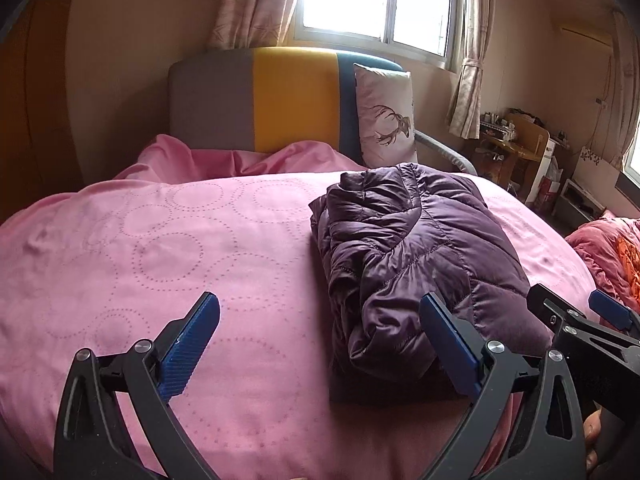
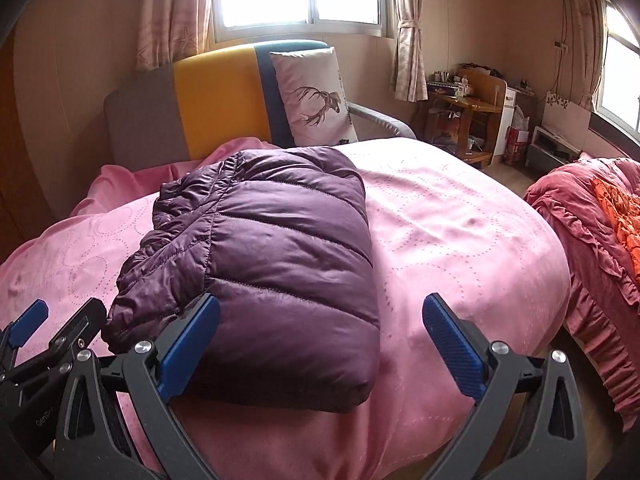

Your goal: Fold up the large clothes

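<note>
Step in hand: the fold looks finished; the purple down jacket (image 2: pixel 256 264) lies as a compact, thick bundle, so this seems the end of the task or a last check.
Jacket place: on the pink bed cover (image 1: pixel 160 240), toward the near edge of the bed, well apart from the deer pillow (image 2: pixel 316 96) at the headboard (image 1: pixel 256 96).
Left gripper (image 1: pixel 320 344): jaws wide, holding nothing, just beside the bundle's near left corner.
Right gripper (image 2: pixel 320 344): jaws wide, empty, at the bundle's near right corner.
Next move: probably only to press the puffy layers flat or tuck the loose left edge; otherwise draw both grippers away.
Other: a red quilt (image 2: pixel 600 240) lies beyond the right edge of the bed.
</note>
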The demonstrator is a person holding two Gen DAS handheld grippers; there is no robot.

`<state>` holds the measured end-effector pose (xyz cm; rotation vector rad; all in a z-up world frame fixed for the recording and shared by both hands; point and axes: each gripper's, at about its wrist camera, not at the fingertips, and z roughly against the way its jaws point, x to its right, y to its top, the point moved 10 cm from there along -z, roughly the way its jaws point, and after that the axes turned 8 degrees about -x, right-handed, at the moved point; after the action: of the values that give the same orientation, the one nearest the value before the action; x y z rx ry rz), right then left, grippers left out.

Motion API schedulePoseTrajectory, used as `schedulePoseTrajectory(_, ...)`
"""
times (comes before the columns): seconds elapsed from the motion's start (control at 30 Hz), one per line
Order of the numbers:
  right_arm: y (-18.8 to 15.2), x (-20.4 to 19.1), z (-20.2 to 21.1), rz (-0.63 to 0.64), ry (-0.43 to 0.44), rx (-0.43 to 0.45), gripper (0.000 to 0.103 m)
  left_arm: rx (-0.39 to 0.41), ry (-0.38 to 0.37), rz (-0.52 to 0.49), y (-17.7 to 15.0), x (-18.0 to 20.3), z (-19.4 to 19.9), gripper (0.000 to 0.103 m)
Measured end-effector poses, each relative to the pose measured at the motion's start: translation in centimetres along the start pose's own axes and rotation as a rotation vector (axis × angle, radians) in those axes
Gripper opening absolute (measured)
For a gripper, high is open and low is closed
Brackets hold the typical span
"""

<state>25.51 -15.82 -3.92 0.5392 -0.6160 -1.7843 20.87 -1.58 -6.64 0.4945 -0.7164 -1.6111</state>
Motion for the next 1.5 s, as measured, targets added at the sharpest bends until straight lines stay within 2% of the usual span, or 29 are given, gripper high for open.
schedulePoseTrajectory(0.27,-0.6,0.1,0.0,0.002,-0.015,-0.012,0.101,-0.017,0.061,-0.006,-1.6,0.0,0.5,0.099)
schedulePoseTrajectory(0.43,-0.8,-0.1,0.3,0.006,-0.010,-0.002,0.101,-0.009,0.058,0.024,-1.7,-0.4,1.0,0.099)
schedulePoseTrajectory(1.5,-1.3,-1.0,0.7,0.023,0.019,-0.003,0.101,0.016,0.080,0.025,-1.5,-0.9,2.4,0.099)
